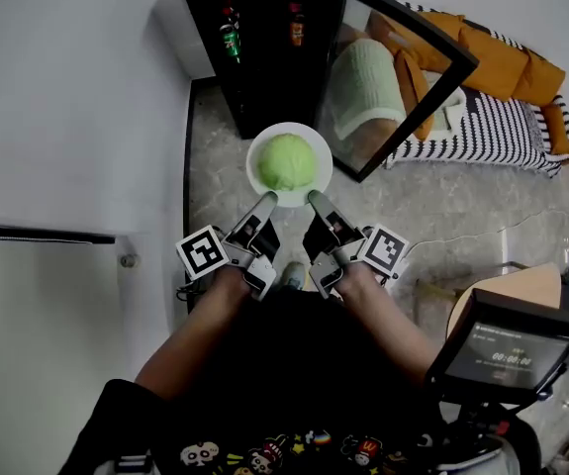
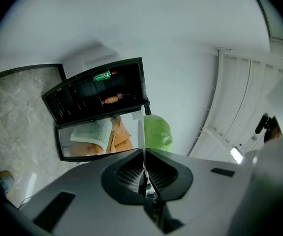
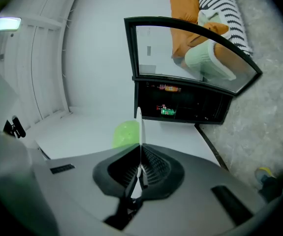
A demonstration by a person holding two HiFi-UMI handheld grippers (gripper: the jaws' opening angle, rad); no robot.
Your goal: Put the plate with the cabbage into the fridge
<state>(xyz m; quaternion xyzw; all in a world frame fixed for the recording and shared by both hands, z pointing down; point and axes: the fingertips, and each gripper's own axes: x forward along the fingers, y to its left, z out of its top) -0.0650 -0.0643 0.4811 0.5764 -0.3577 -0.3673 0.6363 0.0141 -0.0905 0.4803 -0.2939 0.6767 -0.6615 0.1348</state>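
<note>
A white plate (image 1: 262,188) carries a green cabbage (image 1: 287,161) and hangs in the air in front of the black fridge (image 1: 264,57). My left gripper (image 1: 262,202) is shut on the plate's near left rim, my right gripper (image 1: 314,200) on its near right rim. In the left gripper view the plate (image 2: 141,132) shows edge-on between the jaws, with the cabbage (image 2: 157,132) to its right. The right gripper view has the plate (image 3: 139,129) edge-on too, the cabbage (image 3: 125,133) at its left. The fridge's glass door (image 1: 403,77) stands open to the right.
Bottles (image 1: 230,34) stand on a shelf inside the fridge. A white wall (image 1: 66,97) runs along the left. A striped sofa (image 1: 502,127) with orange cushions lies beyond the door at right. A round table (image 1: 512,290) and a screen (image 1: 507,349) sit at lower right.
</note>
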